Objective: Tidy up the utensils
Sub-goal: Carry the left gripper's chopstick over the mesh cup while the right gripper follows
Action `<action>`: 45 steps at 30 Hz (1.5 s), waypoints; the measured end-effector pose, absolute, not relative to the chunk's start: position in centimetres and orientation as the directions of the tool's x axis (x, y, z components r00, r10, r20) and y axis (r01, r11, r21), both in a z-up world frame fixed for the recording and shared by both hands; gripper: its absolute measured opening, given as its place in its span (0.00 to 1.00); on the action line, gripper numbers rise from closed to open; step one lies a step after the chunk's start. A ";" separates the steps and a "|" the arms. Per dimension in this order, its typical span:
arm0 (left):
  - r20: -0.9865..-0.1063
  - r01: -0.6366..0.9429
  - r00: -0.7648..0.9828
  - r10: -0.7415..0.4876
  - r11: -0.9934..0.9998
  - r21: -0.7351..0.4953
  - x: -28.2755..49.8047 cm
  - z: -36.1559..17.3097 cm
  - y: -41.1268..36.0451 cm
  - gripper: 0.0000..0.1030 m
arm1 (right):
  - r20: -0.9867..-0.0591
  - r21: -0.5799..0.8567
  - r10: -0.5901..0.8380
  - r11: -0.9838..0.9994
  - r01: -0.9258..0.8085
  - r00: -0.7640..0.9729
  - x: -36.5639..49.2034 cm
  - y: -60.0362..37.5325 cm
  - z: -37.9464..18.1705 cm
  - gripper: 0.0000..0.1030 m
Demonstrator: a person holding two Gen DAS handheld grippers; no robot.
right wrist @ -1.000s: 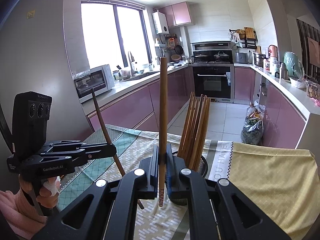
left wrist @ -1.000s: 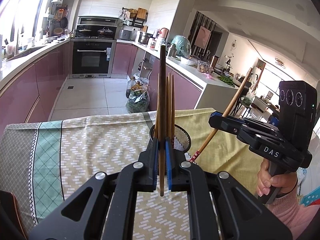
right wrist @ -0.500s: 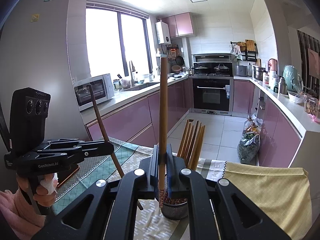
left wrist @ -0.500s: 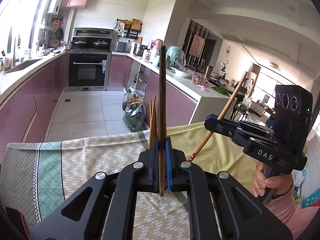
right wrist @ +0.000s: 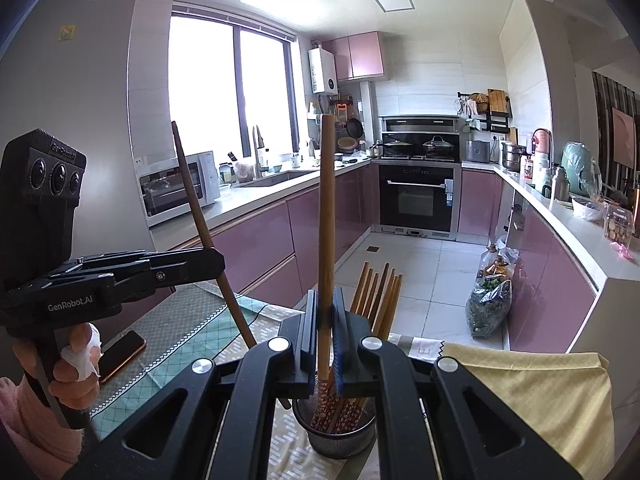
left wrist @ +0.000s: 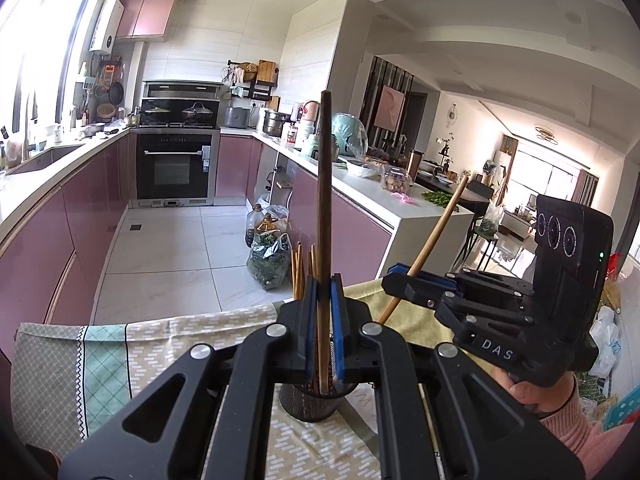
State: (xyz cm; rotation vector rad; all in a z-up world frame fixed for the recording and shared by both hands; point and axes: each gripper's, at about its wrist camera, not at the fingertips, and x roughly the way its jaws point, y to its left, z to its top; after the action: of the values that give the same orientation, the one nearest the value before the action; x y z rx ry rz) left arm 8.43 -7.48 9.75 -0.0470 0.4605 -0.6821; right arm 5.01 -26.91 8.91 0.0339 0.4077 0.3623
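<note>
My left gripper (left wrist: pixel 324 320) is shut on a dark brown chopstick (left wrist: pixel 323 200) that stands upright; its lower end shows over the mouth of a black mesh holder (left wrist: pixel 308 404) on the table. Several more chopsticks (left wrist: pixel 298 272) stand in that holder. My right gripper (right wrist: pixel 326 328) is shut on a lighter wooden chopstick (right wrist: pixel 326 220), also upright, its patterned tip above the mesh holder (right wrist: pixel 340 440) and its chopsticks (right wrist: pixel 380 296). Each view shows the other gripper off to the side, with its stick tilted: right gripper (left wrist: pixel 394 276), left gripper (right wrist: pixel 216 260).
A patterned tablecloth (left wrist: pixel 160 344) covers the table, yellow on the right (right wrist: pixel 520 380). A phone (right wrist: pixel 120 354) lies near the left hand. Beyond the table edge are the tiled floor, purple cabinets, bags of greens (right wrist: pixel 490 304) and an oven.
Both grippers have risen with their chopsticks. The mesh holder now sits lower in both views, under the jaws, and more of the kitchen floor shows.
</note>
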 end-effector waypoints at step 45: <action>-0.528 0.572 0.643 -0.555 0.806 -0.150 10.9 6.2 -10.6 0.07 | -0.492 0.143 0.333 0.942 -0.303 0.804 7.4 -26.0 4.5 0.06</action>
State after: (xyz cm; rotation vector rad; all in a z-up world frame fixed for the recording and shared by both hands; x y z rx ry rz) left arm 10.90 -10.63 6.22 0.0313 0.5903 -0.6421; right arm 7.40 -26.02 4.47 0.0586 0.5377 0.3407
